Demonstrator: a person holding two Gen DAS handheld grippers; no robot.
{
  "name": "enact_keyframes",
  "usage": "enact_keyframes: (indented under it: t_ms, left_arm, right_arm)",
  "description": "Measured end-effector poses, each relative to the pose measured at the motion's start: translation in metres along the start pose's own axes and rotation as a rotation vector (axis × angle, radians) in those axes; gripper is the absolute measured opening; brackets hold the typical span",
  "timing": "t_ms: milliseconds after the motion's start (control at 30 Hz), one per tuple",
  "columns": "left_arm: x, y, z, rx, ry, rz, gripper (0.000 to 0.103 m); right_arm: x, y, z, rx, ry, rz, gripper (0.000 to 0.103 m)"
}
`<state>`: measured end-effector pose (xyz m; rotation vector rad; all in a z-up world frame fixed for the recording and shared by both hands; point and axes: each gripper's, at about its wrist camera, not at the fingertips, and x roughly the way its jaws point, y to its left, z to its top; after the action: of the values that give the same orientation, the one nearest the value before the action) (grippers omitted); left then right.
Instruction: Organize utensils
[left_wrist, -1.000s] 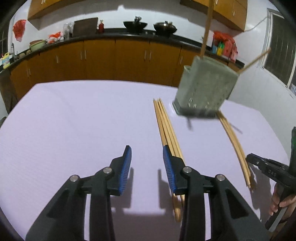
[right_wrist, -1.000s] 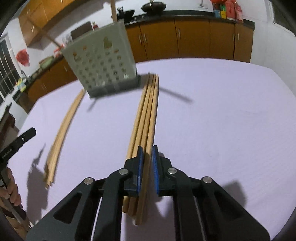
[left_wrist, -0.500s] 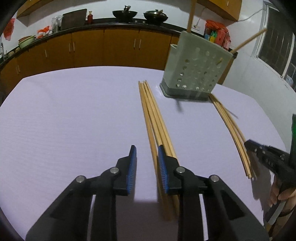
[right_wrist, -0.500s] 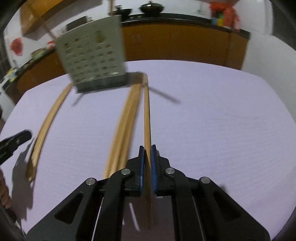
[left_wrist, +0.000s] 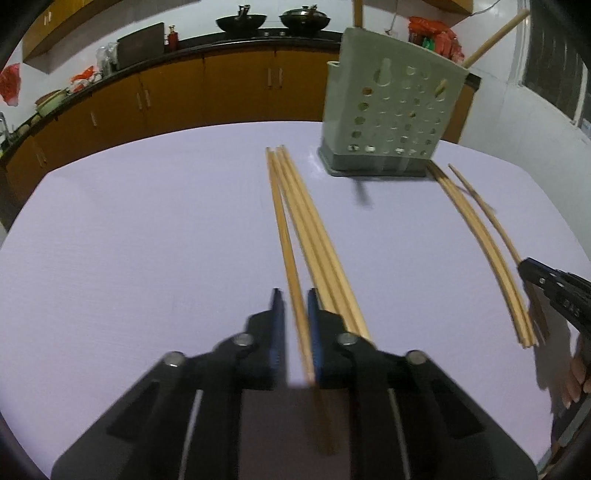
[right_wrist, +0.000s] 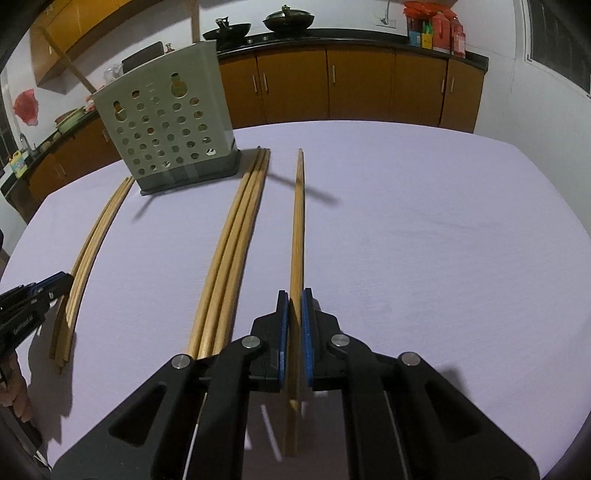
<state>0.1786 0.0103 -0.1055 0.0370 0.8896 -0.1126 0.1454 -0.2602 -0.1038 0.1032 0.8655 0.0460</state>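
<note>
Right tool (right_wrist: 292, 317) clamps one chopstick (right_wrist: 296, 229); left tool (left_wrist: 295, 314) straddles another.

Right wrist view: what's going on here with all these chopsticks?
A person with two handheld grippers is sorting chopsticks on the table. The right gripper has one chopstick clamped in its jaws, apart from a bundle of three beside the caddy. The left gripper straddles another stick, with a gap showing at its jaws. Two upright sticks stand in the caddy.
</note>
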Motion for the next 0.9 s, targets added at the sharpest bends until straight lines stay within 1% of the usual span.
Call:
enact_keyframes:
  t_ms: [100,233,300,367,567,767,900]
  left_arm:
    - [0.000,0.016,0.002,-0.029,0.001,0.021,0.008]
    - [-0.003,0.043,0.001,-0.064,0.000,0.063,0.008]
    - [-0.005,0.053,0.000,-0.085,-0.001,0.054,0.009]
    - [-0.007,0.055,-0.002,-0.094,-0.002,0.046,0.009]
    - [-0.006,0.051,-0.001,-0.079,0.000,0.064,0.010]
    - [-0.005,0.055,-0.001,-0.108,-0.003,0.033,0.010]
    - [-0.005,0.055,-0.001,-0.113,-0.003,0.029,0.010]
  right_arm:
    - [-0.001,-0.002,0.001,-0.003,-0.002,-0.007,0.008]
    - [-0.001,-0.015,0.003,0.045,-0.009,-0.030,0.008]
    - [-0.001,-0.018,0.004,0.056,-0.010,-0.025,0.008]
    - [0.000,-0.016,0.004,0.049,-0.008,-0.031,0.008]
    - [0.000,-0.015,0.003,0.035,-0.008,-0.047,0.008]
    - [0.001,-0.013,0.003,0.031,-0.007,-0.052,0.009]
    - [0.001,-0.013,0.003,0.031,-0.007,-0.052,0.009]
